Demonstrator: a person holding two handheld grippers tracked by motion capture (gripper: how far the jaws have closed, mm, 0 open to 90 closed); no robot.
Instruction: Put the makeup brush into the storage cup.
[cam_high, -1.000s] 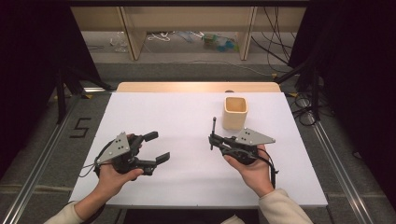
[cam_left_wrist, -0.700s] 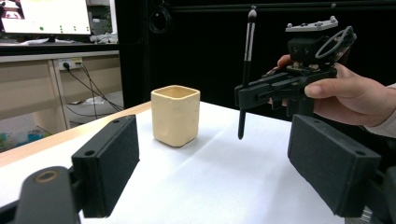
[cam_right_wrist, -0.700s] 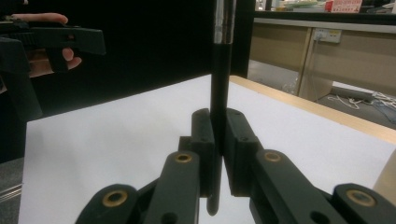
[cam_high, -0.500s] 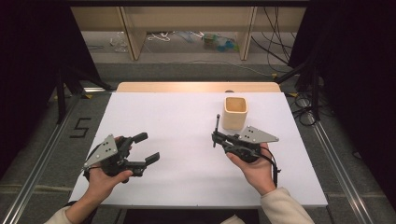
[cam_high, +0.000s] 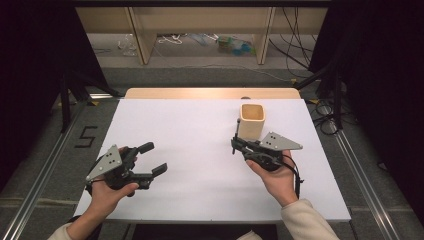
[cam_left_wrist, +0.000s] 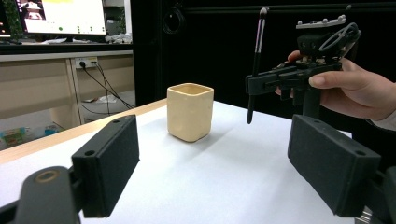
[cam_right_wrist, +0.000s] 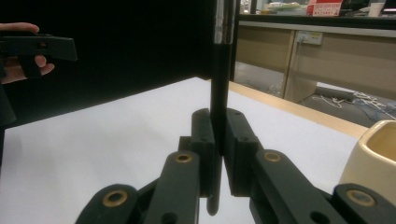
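Currently a makeup brush (cam_left_wrist: 255, 60) is clamped upright in the right gripper (cam_high: 236, 145) just beside the square beige cup (cam_high: 251, 121), presumably for dropping in, while the left gripper (cam_high: 156, 159) is held spread, empty, well apart.

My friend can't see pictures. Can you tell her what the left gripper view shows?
A person's hand holds the right gripper shut on a thin black makeup brush, upright with its bristles on top, above a white table. A cream square cup stands beside it. Up close, the left gripper is open, with nothing between its jaws.
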